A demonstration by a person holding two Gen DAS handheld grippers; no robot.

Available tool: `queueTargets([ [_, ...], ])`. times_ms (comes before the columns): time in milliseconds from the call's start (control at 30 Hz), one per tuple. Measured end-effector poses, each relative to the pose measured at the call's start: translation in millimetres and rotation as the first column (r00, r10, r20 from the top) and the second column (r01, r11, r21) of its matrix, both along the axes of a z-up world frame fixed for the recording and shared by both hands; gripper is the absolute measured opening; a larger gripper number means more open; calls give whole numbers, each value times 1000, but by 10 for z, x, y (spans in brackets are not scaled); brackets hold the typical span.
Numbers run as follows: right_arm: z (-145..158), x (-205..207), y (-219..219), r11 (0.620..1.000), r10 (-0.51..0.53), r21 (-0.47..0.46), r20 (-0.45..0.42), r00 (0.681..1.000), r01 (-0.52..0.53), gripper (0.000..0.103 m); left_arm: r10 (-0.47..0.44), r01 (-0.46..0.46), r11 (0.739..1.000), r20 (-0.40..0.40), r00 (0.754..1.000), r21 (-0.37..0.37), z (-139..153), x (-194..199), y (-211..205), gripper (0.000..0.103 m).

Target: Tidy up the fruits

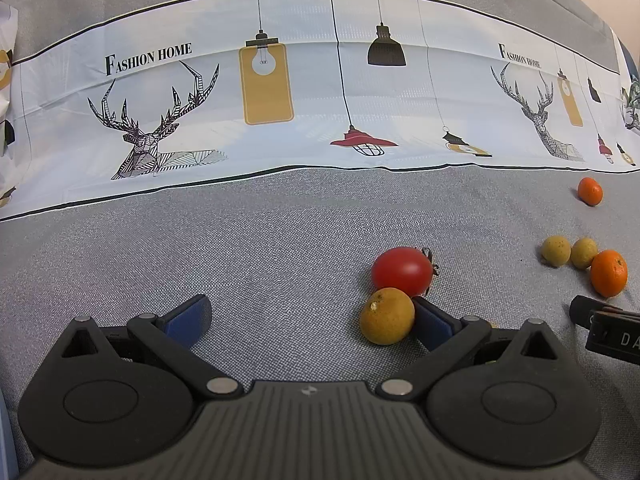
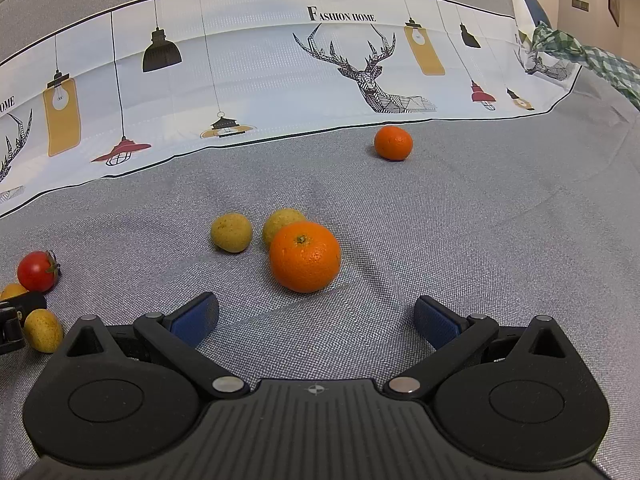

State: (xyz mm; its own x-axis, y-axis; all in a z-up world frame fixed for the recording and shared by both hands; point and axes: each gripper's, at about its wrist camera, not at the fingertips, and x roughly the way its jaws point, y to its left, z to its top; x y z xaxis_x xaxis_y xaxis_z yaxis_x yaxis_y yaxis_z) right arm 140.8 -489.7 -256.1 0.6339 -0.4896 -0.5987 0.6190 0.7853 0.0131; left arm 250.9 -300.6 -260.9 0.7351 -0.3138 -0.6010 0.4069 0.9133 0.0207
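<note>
My left gripper (image 1: pixel 312 322) is open and empty on the grey cloth. A yellow-brown fruit (image 1: pixel 387 315) lies against the inside of its right finger, with a red tomato (image 1: pixel 402 271) just beyond. My right gripper (image 2: pixel 316 320) is open and empty. A big orange (image 2: pixel 305 256) lies just ahead of it, between the fingers' line. Two yellow fruits (image 2: pixel 231 233) (image 2: pixel 282 220) sit behind the orange. A smaller orange (image 2: pixel 393 143) lies farther back. In the right wrist view the tomato (image 2: pixel 37 271) and two yellow fruits (image 2: pixel 43 330) (image 2: pixel 12 291) lie at the far left by the left gripper.
A white printed sheet (image 1: pixel 304 100) with deer and lamps covers the back of the grey surface (image 1: pixel 260 248). A green checked cloth (image 2: pixel 592 56) lies at the far right. The right gripper's tip (image 1: pixel 600 320) shows at the right edge of the left wrist view.
</note>
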Motion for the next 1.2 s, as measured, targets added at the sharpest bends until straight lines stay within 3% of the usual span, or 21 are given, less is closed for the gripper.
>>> queueTargets([
  [1200,20,8,8,1000,4,4,-6,1000,-4,103,2,-2,1000,-7,1000,-1,-4,13,1,103],
])
